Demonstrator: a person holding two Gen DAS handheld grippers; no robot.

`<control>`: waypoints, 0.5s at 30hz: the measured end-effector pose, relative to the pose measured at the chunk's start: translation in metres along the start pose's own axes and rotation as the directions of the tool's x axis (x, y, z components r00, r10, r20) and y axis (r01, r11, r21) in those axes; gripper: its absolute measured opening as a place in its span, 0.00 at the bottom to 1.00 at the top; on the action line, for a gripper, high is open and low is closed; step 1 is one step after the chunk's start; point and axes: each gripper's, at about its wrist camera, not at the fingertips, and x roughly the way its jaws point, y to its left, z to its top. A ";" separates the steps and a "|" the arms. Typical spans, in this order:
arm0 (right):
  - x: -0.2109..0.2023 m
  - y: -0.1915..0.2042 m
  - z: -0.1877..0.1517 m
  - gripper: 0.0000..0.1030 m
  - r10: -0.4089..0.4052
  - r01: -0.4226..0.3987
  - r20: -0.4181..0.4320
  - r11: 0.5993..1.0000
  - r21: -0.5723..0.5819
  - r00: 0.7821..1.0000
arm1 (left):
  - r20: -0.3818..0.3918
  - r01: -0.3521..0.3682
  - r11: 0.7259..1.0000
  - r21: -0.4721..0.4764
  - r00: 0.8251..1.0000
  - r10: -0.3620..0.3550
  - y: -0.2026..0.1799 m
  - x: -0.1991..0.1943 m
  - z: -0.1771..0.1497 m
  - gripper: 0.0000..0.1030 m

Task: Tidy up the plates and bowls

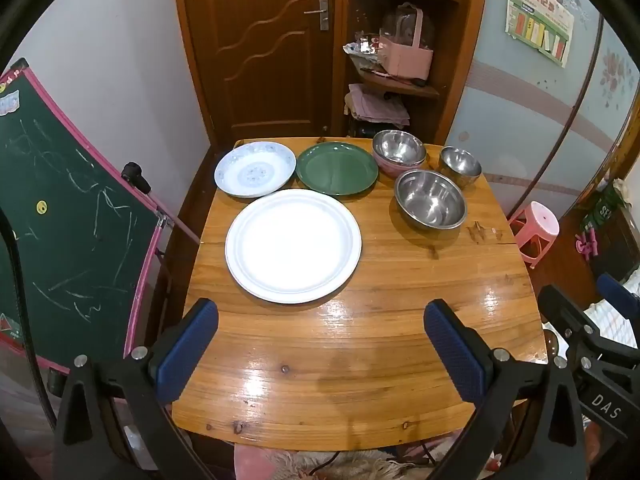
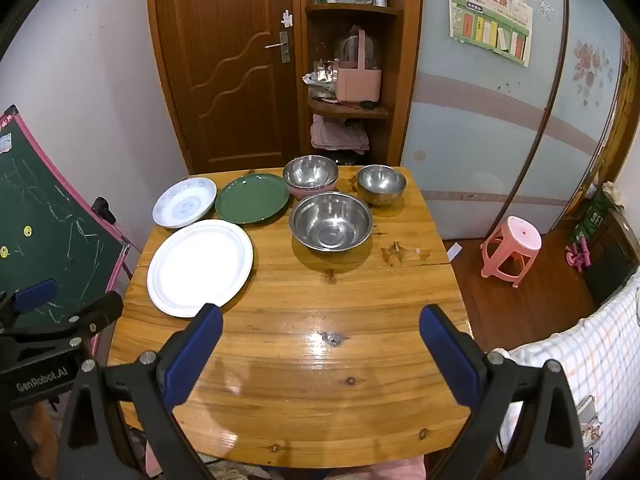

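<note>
Both grippers hang over the near end of the wooden table [image 1: 360,360], the left gripper [image 1: 320,344] and the right gripper [image 2: 320,344] each spread wide with nothing between the blue pads. On the left lie 3 plates: a large white plate [image 1: 293,246] nearest, a blue-patterned plate [image 1: 255,174] and a green plate [image 1: 337,173] behind it. To the right stand 3 steel bowls: a large steel bowl [image 2: 331,221] nearest, a small steel bowl [image 2: 381,184] far right, and a steel bowl [image 2: 311,172] nested in a pink bowl [image 2: 308,192].
</note>
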 end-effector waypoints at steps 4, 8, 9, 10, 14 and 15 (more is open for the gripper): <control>0.001 0.001 0.000 0.96 -0.002 0.002 0.000 1.000 -0.002 1.000 | -0.006 0.002 1.000 -0.002 1.000 -0.002 0.000 0.000 0.000 0.99; 0.002 0.002 -0.001 0.96 -0.004 0.004 0.000 1.000 -0.003 1.000 | -0.009 0.003 1.000 -0.002 1.000 -0.003 0.000 0.000 0.000 0.99; 0.003 0.002 -0.001 0.96 -0.004 0.004 -0.001 1.000 -0.003 1.000 | -0.009 0.004 1.000 -0.003 1.000 -0.004 0.000 0.000 0.000 0.99; 0.002 0.003 -0.001 0.96 -0.003 0.003 0.001 1.000 -0.003 1.000 | -0.009 0.005 1.000 -0.003 1.000 -0.005 0.000 0.000 0.000 0.99; 0.003 0.003 -0.001 0.96 -0.005 0.005 0.002 1.000 -0.004 1.000 | -0.010 0.005 1.000 -0.004 1.000 -0.005 0.001 0.000 0.000 0.99; 0.003 0.003 -0.001 0.96 -0.005 0.005 0.001 1.000 -0.004 1.000 | -0.009 0.006 1.000 -0.004 1.000 -0.006 0.001 0.000 0.000 0.99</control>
